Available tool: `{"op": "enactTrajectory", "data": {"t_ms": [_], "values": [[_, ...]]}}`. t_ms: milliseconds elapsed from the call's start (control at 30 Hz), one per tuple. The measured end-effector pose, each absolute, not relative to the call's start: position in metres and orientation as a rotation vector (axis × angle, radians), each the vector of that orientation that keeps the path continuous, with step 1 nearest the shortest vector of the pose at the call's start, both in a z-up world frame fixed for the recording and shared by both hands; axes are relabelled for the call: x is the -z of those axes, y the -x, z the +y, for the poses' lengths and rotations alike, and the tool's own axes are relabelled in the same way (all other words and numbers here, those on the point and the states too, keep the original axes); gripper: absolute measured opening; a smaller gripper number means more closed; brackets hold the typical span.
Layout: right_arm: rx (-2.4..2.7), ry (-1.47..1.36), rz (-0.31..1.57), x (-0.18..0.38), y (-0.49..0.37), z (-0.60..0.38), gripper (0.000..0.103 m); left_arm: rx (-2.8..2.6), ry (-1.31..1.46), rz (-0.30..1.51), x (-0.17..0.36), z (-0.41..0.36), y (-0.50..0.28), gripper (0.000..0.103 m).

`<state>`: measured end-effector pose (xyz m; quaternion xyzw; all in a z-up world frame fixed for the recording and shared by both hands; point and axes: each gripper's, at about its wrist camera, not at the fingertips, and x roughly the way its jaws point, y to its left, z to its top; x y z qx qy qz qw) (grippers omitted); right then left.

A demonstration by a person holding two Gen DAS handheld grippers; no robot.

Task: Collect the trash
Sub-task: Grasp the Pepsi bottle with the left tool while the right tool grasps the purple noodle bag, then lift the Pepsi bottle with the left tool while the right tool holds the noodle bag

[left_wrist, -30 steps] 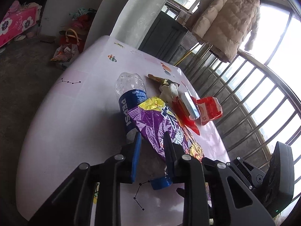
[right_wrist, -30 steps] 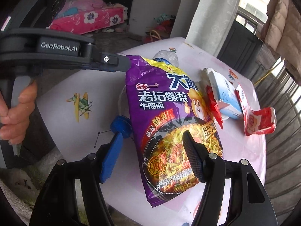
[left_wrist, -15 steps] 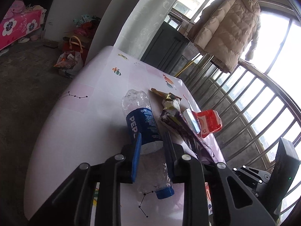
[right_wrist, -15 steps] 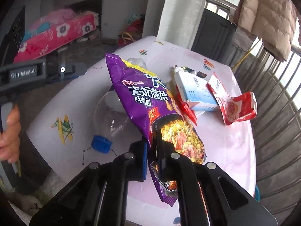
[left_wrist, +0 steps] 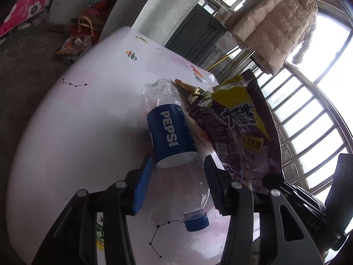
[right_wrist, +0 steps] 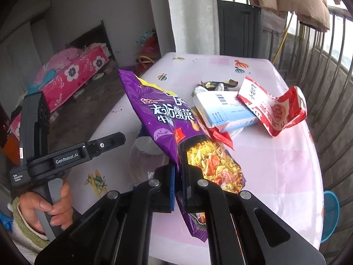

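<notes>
desk [right_wrist: 275, 176], pale pink and white with small printed stickers, carries the litter and fills most of both views. behind it a beige puffy coat [left_wrist: 275, 26] hangs by the window bars, and a bed with a pink flowered cover [right_wrist: 72, 75] stands at the far wall.

purple noodle bag [right_wrist: 158, 114] is the largest piece of trash: it is lifted off the desk, tilted, its lower edge pinched in the right gripper [right_wrist: 178, 176], whose fingers are pressed together on the foil with almost no gap. in the left wrist view the same bag hangs to the right of the bottle.

clear pepsi bottle [left_wrist: 169, 132] with a blue label lies on its side on the desk, blue cap [left_wrist: 197, 223] toward the camera. the left gripper [left_wrist: 176, 176] straddles its clear lower part; its fingers have just been opening and now stand partly apart on either side of the bottle, whether they touch it cannot be told.

red and white snack wrapper [right_wrist: 273, 110] lies crumpled at the far right of the pile, touching a white and light-blue carton [right_wrist: 222, 112] that lies flat beside it. small gold and dark wrappers [right_wrist: 218, 85] sit just beyond the carton.

a hand [right_wrist: 46, 209] in a towelling sleeve grips the left gripper's handle.
</notes>
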<state>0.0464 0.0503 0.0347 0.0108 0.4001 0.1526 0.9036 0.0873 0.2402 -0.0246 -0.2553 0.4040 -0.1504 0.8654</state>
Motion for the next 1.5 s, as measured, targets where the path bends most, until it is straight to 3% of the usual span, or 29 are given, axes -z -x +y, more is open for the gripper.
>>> {"op": "enactTrajectory", "data": {"t_ms": [1500], "values": [[-0.362,-0.179,0.818,-0.048,-0.05,0.028,0.003,0.403,0.69,1.012,0.052,0.212,-0.134,0.051]]}}
